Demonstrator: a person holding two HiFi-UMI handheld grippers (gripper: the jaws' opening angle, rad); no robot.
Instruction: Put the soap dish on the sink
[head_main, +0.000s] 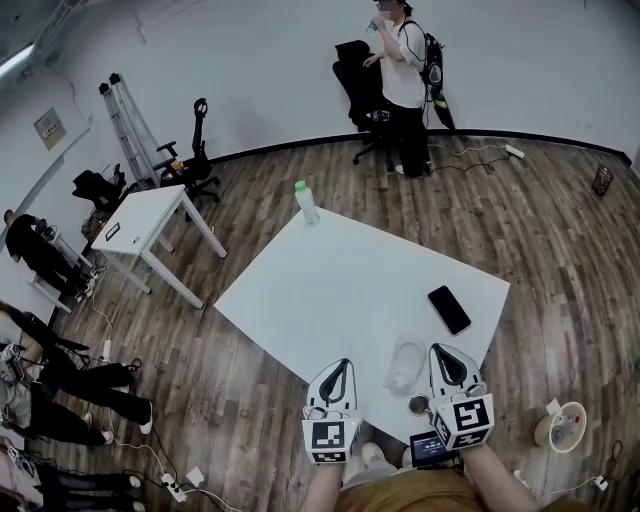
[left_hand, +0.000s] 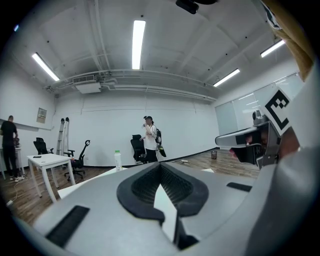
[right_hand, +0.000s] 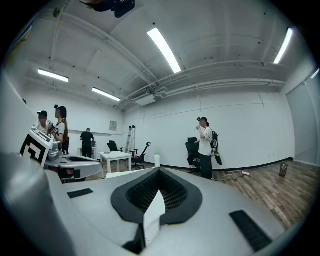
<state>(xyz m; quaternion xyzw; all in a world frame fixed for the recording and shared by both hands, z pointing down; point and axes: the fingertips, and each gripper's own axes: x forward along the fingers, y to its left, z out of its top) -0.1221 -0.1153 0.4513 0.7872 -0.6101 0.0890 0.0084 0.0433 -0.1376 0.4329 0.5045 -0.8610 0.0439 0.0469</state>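
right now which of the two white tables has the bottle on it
The big table in the middle of the room: a green-capped bottle stands at its far corner. The small table near the left wall has no bottle.

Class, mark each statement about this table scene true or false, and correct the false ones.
1. A green-capped bottle stands on the white table. True.
2. The right gripper has its jaws together. True.
3. The left gripper grips the bottle. False: its jaws are shut on nothing, at the table's near edge, far from the bottle.
4. The black phone lies on the floor. False: it lies on the table.
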